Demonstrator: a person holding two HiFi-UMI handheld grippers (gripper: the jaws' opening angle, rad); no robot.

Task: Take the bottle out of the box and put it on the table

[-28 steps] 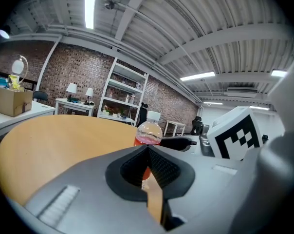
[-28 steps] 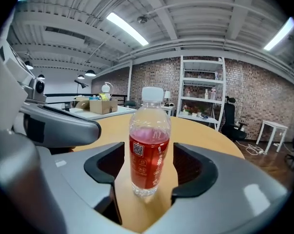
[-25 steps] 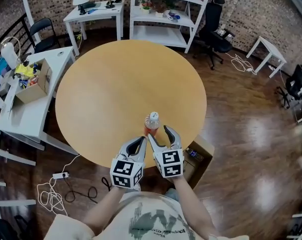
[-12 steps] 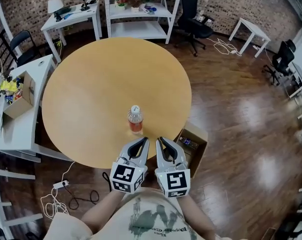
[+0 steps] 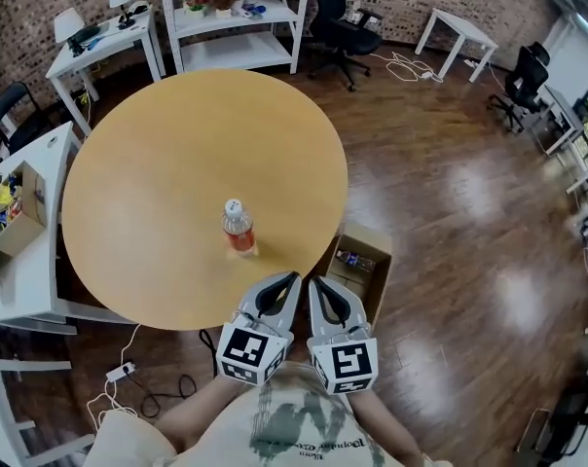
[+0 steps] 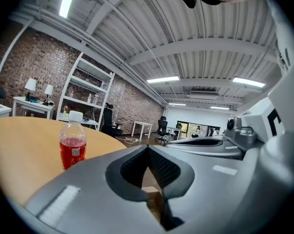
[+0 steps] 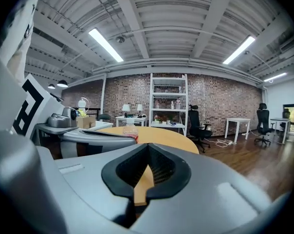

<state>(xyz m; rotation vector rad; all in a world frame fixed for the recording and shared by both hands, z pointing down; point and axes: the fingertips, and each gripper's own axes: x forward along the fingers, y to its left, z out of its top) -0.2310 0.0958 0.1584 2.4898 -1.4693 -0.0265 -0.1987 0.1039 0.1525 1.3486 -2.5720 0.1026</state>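
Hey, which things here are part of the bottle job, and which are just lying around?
Part of the job: bottle; round table; open box on the floor.

Just lying about: white shelf unit; black office chair; lamp desk; cardboard box on the left desk.

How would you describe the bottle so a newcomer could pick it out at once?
Find the big round wooden table in the middle of the room. Near its edge closest to the person stands a small clear bottle, upright. Its white cap and red drink set it apart, and nothing else is on that tabletop.
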